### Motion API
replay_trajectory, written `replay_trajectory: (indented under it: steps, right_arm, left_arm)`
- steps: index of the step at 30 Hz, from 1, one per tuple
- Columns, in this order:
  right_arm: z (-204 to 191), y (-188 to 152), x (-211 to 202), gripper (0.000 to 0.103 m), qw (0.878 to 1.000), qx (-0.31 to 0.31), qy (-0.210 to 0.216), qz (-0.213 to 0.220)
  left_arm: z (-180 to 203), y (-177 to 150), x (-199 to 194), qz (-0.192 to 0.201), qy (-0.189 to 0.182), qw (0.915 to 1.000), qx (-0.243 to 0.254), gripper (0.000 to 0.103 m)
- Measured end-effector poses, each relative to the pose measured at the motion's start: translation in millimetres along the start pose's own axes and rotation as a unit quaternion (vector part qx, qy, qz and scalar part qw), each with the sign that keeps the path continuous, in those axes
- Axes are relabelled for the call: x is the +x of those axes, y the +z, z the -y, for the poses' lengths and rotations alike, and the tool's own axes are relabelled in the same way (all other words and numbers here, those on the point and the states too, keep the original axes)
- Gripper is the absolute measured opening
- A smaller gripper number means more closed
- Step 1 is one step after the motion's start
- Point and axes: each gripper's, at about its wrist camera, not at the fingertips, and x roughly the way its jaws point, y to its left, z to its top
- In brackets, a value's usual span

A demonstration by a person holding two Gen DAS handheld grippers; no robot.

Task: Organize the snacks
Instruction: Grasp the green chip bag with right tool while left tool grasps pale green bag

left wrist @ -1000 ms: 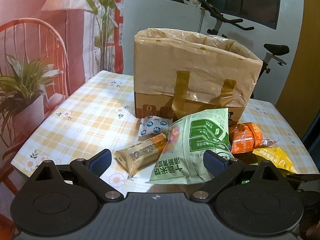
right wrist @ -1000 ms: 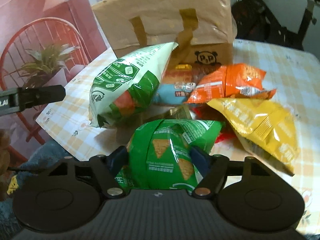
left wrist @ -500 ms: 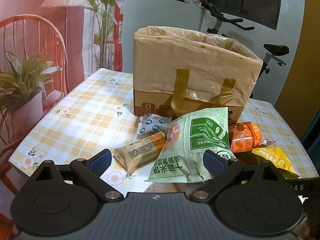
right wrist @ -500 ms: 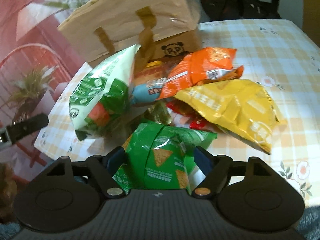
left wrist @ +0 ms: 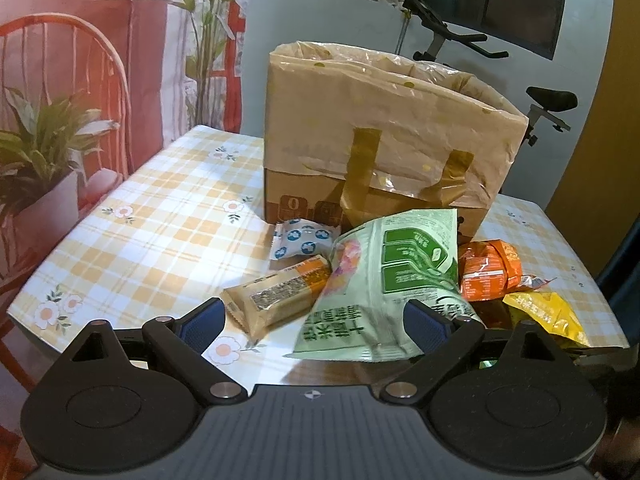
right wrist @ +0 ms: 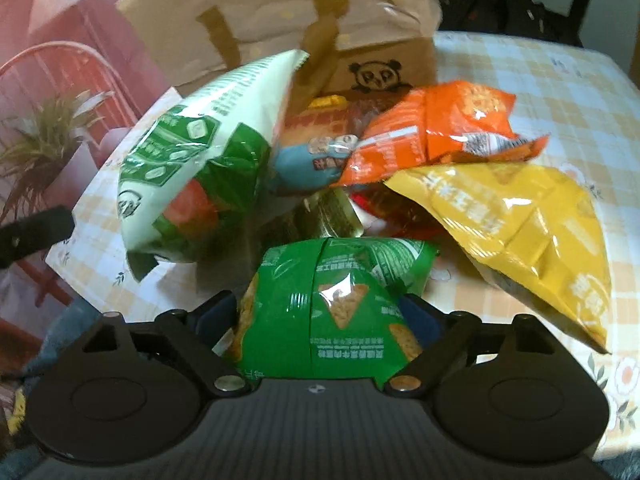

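Gripping green chip bag (right wrist: 332, 308) crosswise, long axis forward: right tool (right wrist: 320, 320); left tool (left wrist: 316, 320) agape.

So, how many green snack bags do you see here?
2. A dark green chip bag is clamped in the right tongs. A pale green bag leans against the pile, left of the orange bag. Others may be hidden underneath.

Green chip bag (right wrist: 332, 312) between jaws
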Motion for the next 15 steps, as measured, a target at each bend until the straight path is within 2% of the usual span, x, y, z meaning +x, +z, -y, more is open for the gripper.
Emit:
replay_trajectory:
  steps: [2, 5, 10, 12, 15]
  right_arm:
    - [-5, -4, -5, 0.085, 1.000, -0.027, 0.001, 0.012]
    - [-9, -12, -14, 0.082, 0.998, -0.056, -0.003, 0.037]
    - [-1, -16, -24, 0.081, 0.997, -0.035, 0.007, 0.065]
    - [2, -16, -23, 0.081, 0.997, -0.031, 0.009, 0.064]
    - [5, -17, -20, 0.081, 0.998, -0.025, 0.012, 0.058]
  left_arm:
    - [0, 5, 5, -0.005, -0.016, 0.9998, -0.005, 0.097]
    - [1, 13, 16, -0.016, -0.053, 0.9984, -0.007, 0.097]
    - [10, 23, 38, -0.017, -0.071, 0.9973, -0.005, 0.097]
    - [13, 26, 48, -0.022, -0.081, 0.9964, -0.005, 0.097]
    - [19, 26, 64, -0.034, -0.078, 0.9964, 0.004, 0.097]
